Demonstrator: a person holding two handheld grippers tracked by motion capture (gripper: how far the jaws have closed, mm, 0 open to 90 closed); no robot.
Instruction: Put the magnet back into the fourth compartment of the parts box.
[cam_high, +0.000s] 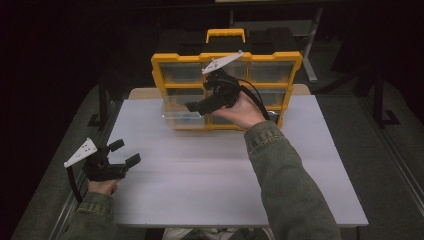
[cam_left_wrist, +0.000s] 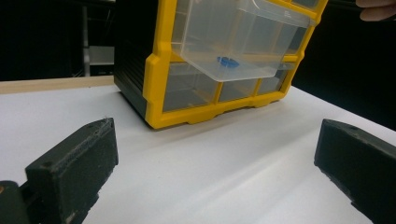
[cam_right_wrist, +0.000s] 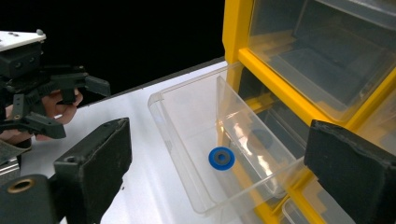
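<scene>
Small blue plastic ring (cam_right_wrist: 221, 158) lying in pulled-out clear plastic drawer (cam_right_wrist: 187, 140) of yellow-framed organiser cabinet (cam_high: 227, 90). Right gripper (cam_high: 202, 102) hovering above, jaws apart, empty. Left gripper (cam_high: 122, 157) at 8 o'clock, agape. Likely next: descend, pinch ring.

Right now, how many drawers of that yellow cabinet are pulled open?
1: the clear drawer in the cabinet's middle row, left side, holding a blue ring. The right claw hides part of the front, so another could be open.

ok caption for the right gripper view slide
Open right gripper above a pulled-out clear drawer holding a blue ring in the yellow organizer.
</scene>
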